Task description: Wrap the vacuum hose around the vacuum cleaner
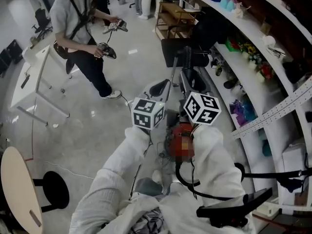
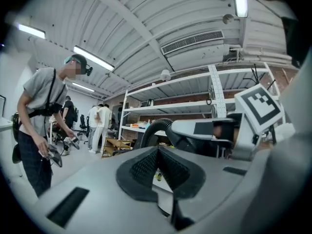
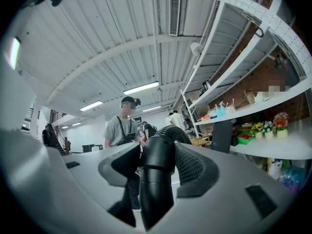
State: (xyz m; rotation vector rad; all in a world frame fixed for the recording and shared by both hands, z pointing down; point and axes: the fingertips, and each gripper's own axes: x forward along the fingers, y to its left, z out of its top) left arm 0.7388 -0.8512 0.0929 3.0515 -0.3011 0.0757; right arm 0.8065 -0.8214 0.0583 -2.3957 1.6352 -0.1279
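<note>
Two grippers are showing here, one per hand, each carrying one marker cube. The right gripper [image 3: 157, 152] is clamping its fingers [image 3: 192, 167] on the single vacuum hose [image 3: 156, 179]. The smooth black cuff is sitting between the two pads, and the ribbed part is arching up and away behind them, centre of the right gripper view.

The left gripper [image 2: 158, 152] is holding nothing, with its two fingers [image 2: 141, 167] pressing together at the tips. In its view that same hose is curving just above the fingers, mid-frame, and running toward the other gripper on the right.

In the head view the left cube [image 1: 147, 113] and right cube [image 1: 201, 107] are sitting side by side dead centre. A red body I'm reading as the vacuum cleaner [image 1: 181, 129] is peeking out just below them, partly covered.

One other person [image 1: 80, 18] is standing upper left, also holding two grippers. One round tabletop [image 1: 17, 189] is showing lower left, and one long white shelving unit [image 1: 253, 82] is running down the right side.
</note>
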